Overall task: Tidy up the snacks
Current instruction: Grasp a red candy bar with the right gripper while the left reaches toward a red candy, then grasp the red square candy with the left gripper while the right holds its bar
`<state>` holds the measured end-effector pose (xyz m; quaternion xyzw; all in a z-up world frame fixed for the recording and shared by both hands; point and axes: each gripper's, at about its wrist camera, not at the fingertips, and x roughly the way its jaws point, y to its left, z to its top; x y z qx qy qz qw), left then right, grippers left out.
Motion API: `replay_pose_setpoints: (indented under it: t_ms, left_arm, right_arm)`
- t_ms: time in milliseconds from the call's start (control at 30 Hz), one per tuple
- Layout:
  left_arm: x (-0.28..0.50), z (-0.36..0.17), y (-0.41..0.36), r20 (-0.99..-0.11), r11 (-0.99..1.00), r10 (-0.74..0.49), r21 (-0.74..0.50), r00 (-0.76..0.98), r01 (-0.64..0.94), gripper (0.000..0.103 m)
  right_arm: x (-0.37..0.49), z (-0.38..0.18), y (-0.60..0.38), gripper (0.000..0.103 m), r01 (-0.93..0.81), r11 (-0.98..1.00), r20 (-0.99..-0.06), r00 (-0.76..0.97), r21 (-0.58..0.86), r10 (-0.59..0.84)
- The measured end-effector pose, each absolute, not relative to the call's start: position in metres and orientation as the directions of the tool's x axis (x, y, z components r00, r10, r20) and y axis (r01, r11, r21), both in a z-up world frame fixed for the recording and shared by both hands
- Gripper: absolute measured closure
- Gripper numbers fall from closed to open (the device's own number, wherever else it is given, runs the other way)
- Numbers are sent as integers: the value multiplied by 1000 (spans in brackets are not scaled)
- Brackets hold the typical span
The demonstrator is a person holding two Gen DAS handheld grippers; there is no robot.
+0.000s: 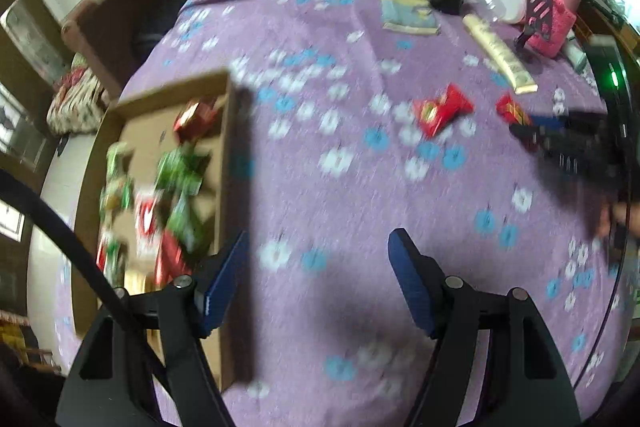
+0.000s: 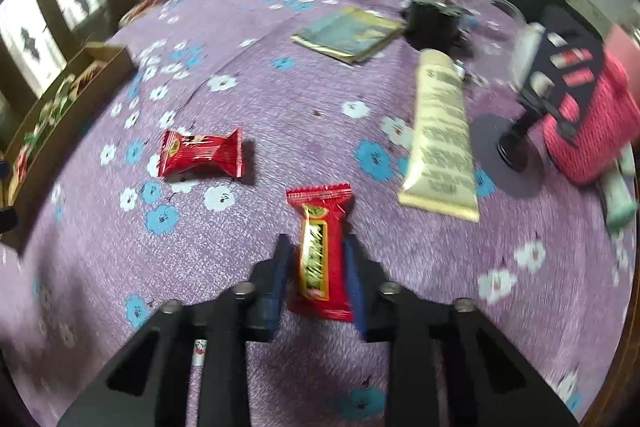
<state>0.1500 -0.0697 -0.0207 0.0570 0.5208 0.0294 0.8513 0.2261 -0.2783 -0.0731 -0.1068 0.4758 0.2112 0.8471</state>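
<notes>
**Between right pads: red bar, box is the drop target**

Right of the box [image 1: 168, 187], the right gripper [image 2: 318, 267] has its pads either side of a red bar [image 2: 320, 255], long axis along the fingers; looks pinched, likely so it lifts level. Second red pack [image 2: 200, 157] lies loose on the cloth [image 2: 280, 107], between bar and box. Left gripper [image 1: 320, 279] spread wide, empty, just right of the box wall. Box holds green and red packs; blur hides detail

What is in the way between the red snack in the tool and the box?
Almost nothing. The right tool grips the red snack bar. Toward the cardboard box lies open purple cloth; only one other red snack lies near that path.
</notes>
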Motion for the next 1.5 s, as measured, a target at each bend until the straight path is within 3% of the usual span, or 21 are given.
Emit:
replay_pose_setpoints:
  t_ms: [133,433,900,967,1000,1033,1100,1500]
  left_arm:
    - [189,-11,-88,-855,988,93,144,511,61,30]
    - [283,-43,-143,-928,927,-26,117,372,357,30]
    - [288,-76,-179,-961,821,29,180,275,542,30]
    - [291,-83,-179,-967,832,38,170,251,528,35]
    - [293,-82,-175,-971,848,12,137,240,512,43]
    - [296,-82,-172,-976,863,-21,92,216,497,60]
    - [298,-79,-166,-982,887,-65,25,180,461,81]
    - [231,-74,-153,-960,919,-20,93,280,382,83]
  right_arm:
    - [212,-73,-292,83,-376,926,-845,480,45,236]
    - [172,-77,-316,83,-295,937,-840,448,184,306]
    - [171,-80,-318,82,-283,938,-828,464,199,315]
    - [170,-80,-318,82,-282,940,-828,466,194,311]
    - [170,-80,-317,82,-280,941,-828,470,191,308]
    - [170,-80,-316,82,-278,943,-827,475,183,301]
    - [167,-79,-314,83,-273,947,-827,484,167,285]
    - [146,-78,-305,83,-255,955,-829,492,153,264]
